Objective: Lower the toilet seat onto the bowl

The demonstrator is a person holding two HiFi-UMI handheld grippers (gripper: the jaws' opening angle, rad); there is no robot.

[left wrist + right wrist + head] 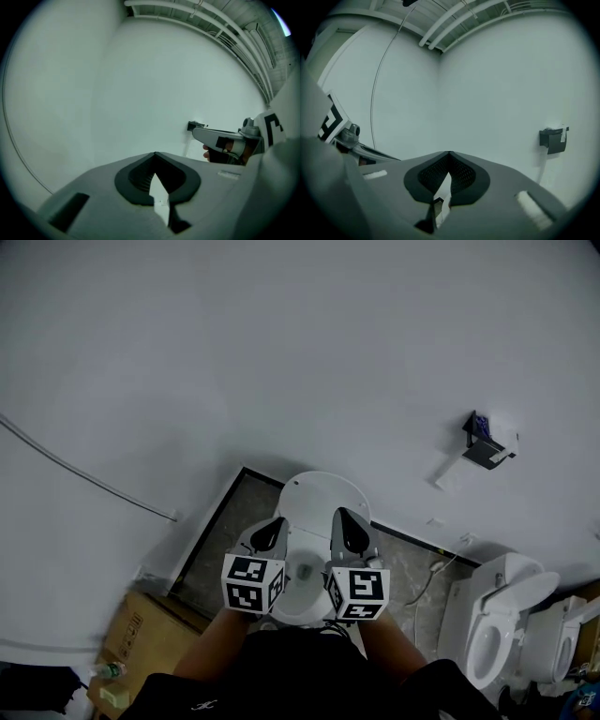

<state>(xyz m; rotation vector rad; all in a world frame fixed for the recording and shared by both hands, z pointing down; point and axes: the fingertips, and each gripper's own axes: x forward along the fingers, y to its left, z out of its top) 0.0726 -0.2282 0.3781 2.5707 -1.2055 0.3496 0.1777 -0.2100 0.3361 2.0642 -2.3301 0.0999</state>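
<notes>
A white toilet (pixel 302 589) stands against the wall below me. A white oval part, the lid or seat (pixel 323 491), is raised at its back, and the bowl under it lies open. Both grippers hover over the bowl, side by side, pointing at the wall. My left gripper (pixel 279 521) (pixel 154 153) has its tips touching and nothing between them. My right gripper (pixel 340 514) (pixel 449 153) is shut and empty too. Neither touches the toilet. Each gripper shows at the edge of the other's view.
A toilet paper holder (pixel 487 444) (pixel 197 125) (pixel 553 139) hangs on the wall to the right. Two more toilets (pixel 497 620) stand at the right. A cardboard box (pixel 150 638) and a bottle (pixel 111 670) sit at lower left. A cable (pixel 84 479) runs along the wall.
</notes>
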